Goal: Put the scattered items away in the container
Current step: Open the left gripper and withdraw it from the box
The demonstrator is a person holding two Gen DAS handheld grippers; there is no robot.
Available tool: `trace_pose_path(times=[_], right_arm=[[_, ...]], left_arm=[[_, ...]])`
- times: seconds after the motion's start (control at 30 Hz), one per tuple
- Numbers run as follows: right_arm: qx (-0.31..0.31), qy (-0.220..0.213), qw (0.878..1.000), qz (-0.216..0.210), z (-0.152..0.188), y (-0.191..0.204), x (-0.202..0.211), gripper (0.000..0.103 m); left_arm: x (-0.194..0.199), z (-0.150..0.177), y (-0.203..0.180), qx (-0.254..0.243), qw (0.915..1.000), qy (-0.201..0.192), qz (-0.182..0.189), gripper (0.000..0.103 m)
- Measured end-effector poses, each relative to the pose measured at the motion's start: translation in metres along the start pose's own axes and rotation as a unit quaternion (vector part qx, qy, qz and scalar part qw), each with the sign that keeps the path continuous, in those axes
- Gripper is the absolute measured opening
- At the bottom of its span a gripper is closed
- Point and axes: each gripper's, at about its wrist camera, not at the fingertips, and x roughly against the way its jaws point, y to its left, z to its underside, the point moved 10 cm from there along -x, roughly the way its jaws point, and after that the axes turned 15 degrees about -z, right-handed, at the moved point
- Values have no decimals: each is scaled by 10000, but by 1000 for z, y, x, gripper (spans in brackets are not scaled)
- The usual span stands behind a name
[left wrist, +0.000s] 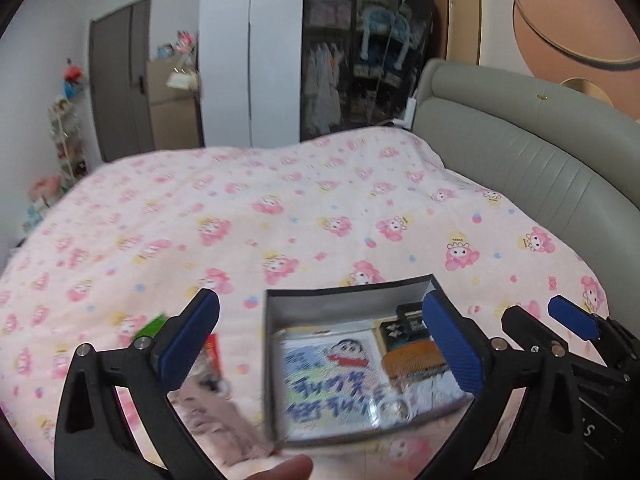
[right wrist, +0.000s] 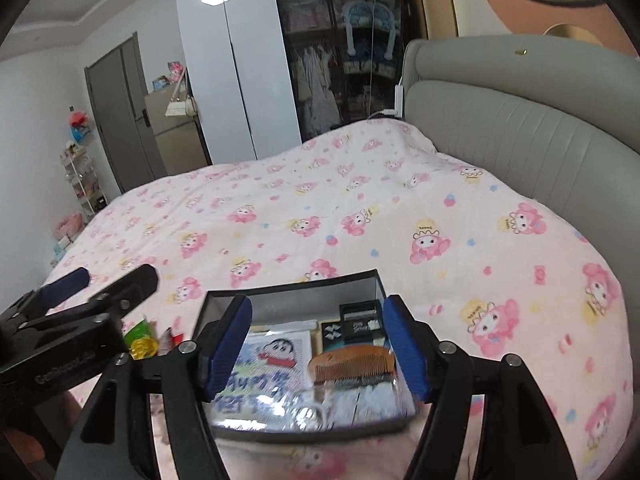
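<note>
A dark open box [left wrist: 276,364] [right wrist: 294,286] lies on the pink bed. Inside are a cartoon picture card [left wrist: 328,376] [right wrist: 264,364], a wooden comb [left wrist: 412,360] [right wrist: 352,362], small black packets [left wrist: 404,322] [right wrist: 360,318] and a clear round item [left wrist: 394,408]. Left of the box lie a green and yellow packet [left wrist: 150,326] [right wrist: 140,340], a red packet [left wrist: 210,354] and a pinkish fluffy item [left wrist: 212,416]. My left gripper [left wrist: 320,344] is open, its fingers spanning the box's left wall and the loose items. My right gripper [right wrist: 320,344] is open and empty above the box.
The bed's pink cartoon-print blanket [left wrist: 280,208] [right wrist: 320,208] spreads far ahead. A grey padded headboard [left wrist: 520,148] [right wrist: 500,120] stands on the right. A wardrobe and door are at the back. The other gripper shows at each view's edge, on the right in the left wrist view [left wrist: 572,324] and on the left in the right wrist view [right wrist: 96,284].
</note>
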Motion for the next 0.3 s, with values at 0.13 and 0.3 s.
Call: trace_pose_path(times=[0.13,0.3], right_arm=[[-68,60,9999,-112,30,20,30,65],[368,149,9989,-233,60,54,63,65]], left_arm=[[46,27,21,30,9999,-88,-93,103],[88,62,43,160,9998,53,49,103]])
